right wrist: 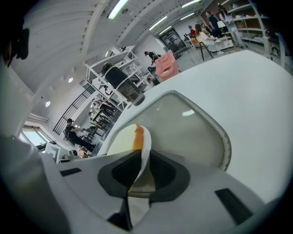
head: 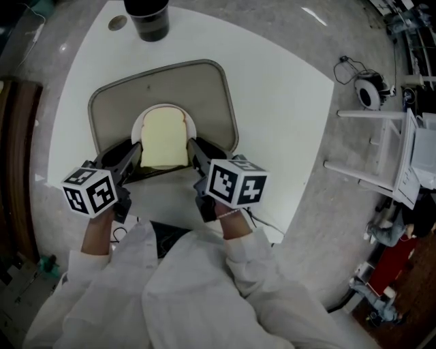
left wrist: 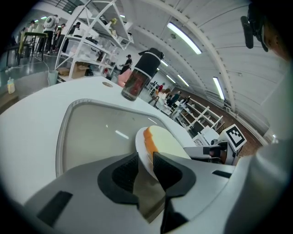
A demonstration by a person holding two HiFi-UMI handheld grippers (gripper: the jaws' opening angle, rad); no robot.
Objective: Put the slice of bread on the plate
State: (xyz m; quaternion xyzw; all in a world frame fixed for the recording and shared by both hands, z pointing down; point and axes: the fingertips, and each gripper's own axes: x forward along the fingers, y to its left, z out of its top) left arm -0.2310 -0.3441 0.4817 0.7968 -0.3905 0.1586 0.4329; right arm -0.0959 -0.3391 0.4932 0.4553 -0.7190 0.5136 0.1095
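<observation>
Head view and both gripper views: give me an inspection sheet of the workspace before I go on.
Surface: white table with a grey tray on it.
Job's things: slice of bread lies on the white plate, over the tray's near half.
Clutter: black bottle at the table's far edge.
Grippers: left gripper and right gripper each shut on the plate's rim, on opposite sides.
Cables: one cable on the floor right of the table, by a round white device.
Surroundings: white rack at right; shelving and people far off.
</observation>
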